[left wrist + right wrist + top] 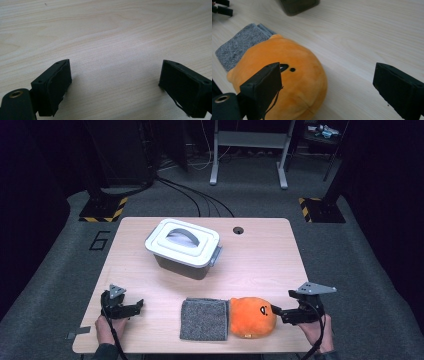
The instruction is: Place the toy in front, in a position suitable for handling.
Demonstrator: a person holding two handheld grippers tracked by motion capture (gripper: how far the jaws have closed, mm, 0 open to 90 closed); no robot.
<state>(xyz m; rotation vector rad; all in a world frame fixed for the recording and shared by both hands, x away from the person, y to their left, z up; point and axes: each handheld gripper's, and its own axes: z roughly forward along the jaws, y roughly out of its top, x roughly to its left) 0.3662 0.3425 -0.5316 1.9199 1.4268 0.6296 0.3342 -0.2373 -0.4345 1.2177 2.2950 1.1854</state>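
Dark room, grey carpet [65, 245], pale wooden table [260, 255].

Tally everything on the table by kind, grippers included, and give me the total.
Lidded storage box: 1
Grey folded cloth: 1
Orange plush toy: 1
Handheld grippers: 2, the left gripper and the right gripper, both open
Total: 5

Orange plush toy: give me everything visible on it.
The orange plush toy is round, soft and fuzzy, with small black face marks on top. It lies on the wooden table near the front edge, its left side against the folded grey cloth. The right gripper is open beside it, one jaw close to its surface; contact unclear.
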